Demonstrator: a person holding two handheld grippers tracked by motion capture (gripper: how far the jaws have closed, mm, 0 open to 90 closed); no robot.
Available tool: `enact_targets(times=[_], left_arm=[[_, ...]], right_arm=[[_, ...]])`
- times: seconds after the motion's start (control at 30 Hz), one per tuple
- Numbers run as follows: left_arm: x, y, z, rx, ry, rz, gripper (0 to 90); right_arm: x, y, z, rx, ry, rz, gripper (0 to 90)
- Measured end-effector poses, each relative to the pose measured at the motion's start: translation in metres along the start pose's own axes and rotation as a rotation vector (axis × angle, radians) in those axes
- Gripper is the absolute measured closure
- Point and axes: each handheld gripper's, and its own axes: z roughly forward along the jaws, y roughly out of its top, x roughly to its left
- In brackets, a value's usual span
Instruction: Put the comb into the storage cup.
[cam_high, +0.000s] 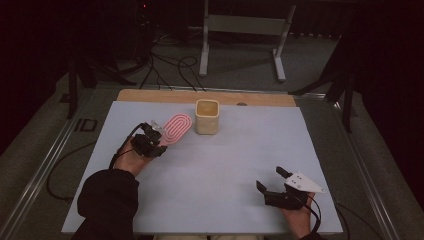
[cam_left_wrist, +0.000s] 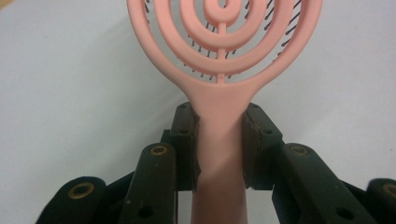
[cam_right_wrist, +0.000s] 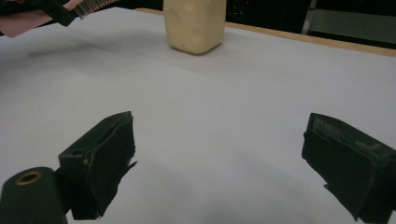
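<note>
Right, from the high view I have the left gripper (cam_high: 156, 131) out over the left half of the bench (cam_high: 225, 170), its jaws closed on the handle of a pink brush (cam_high: 176, 128). Its oval head points away from me and towards a cream cup (cam_high: 207, 116), which stands upright near the far edge; head and cup are near each other but apart. My left hand (cam_high: 131, 159) comes out of a dark sleeve (cam_high: 107, 200). The right gripper (cam_high: 273, 181) sits low at the near right, well apart from brush and cup, jaws spread wide with nothing between them, the grey plate (cam_high: 305, 183) on top.

Along the left gripper view I see the two black pads (cam_left_wrist: 184, 140) pressing both sides of the brush (cam_left_wrist: 219, 126) just where the handle widens into the head. The head's pink rings run out of the top of the frame, dark bristles showing through the gaps, so the bristle side faces down. The white bench (cam_left_wrist: 70, 84) lies behind it.

Through the right gripper view the jaws stand far apart over bare bench (cam_right_wrist: 224, 121), holding nothing. The cup (cam_right_wrist: 194, 23) is straight ahead at the far side. At the top left corner I catch the brush (cam_right_wrist: 91, 4) in the left gripper (cam_right_wrist: 56, 11); its shadow on the bench below suggests it is held clear of the surface.
</note>
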Motion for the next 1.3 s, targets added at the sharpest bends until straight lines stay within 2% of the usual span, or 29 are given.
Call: enact_targets(times=[0.63,1.07,1.3], left_arm=[[-0.008,-0.003,-0.01,-0.096,0.02,-0.038,70.0],[-0.015,-0.004,-0.013,-0.144,0.031,-0.045,70.0],[-0.019,-0.006,-0.017,-0.206,0.046,-0.072,70.0]], right_arm=[[0.0,0.0,0.0,0.003,0.002,0.004,9.2],[0.0,-0.001,0.001,0.002,0.003,0.006,9.2],[0.0,-0.001,0.001,0.005,0.006,0.009,9.2]])
